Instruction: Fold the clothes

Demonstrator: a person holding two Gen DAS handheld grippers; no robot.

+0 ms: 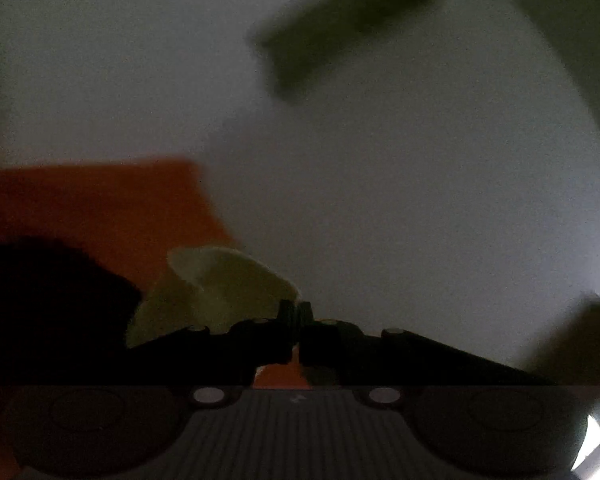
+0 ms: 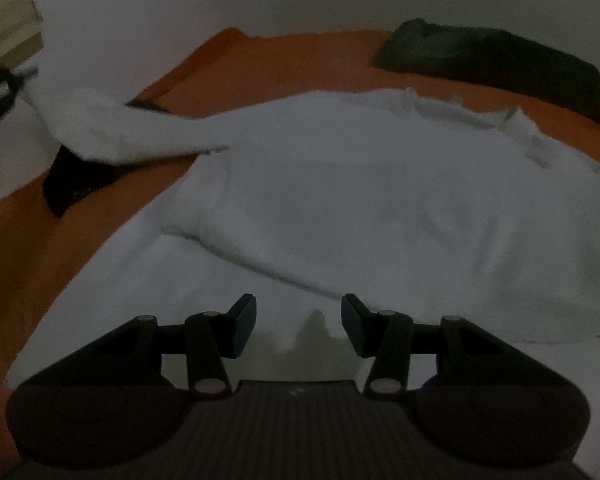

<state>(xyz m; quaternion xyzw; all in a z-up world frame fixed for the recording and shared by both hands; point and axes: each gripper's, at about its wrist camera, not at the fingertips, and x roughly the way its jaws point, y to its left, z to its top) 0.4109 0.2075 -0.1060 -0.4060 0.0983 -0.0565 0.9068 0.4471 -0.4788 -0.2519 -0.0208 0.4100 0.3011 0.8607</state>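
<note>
My left gripper [image 1: 298, 326] has its jaws brought together on a pale fold of cloth [image 1: 220, 280], which bunches up just left of the tips; that view is blurred, and I cannot tell which part of the garment it is. My right gripper [image 2: 299, 326] stands half spread and holds nothing; the white garment [image 2: 360, 200] lies directly ahead of and beneath it on the orange bed cover [image 2: 260, 56], its long axis running left to right across the view, one sleeve [image 2: 112, 132] lifted off toward the upper left. I judge the right gripper nearer the body of the garment. A dark folded garment [image 2: 500, 64] lies well apart at the far right. No containers in view.
</note>
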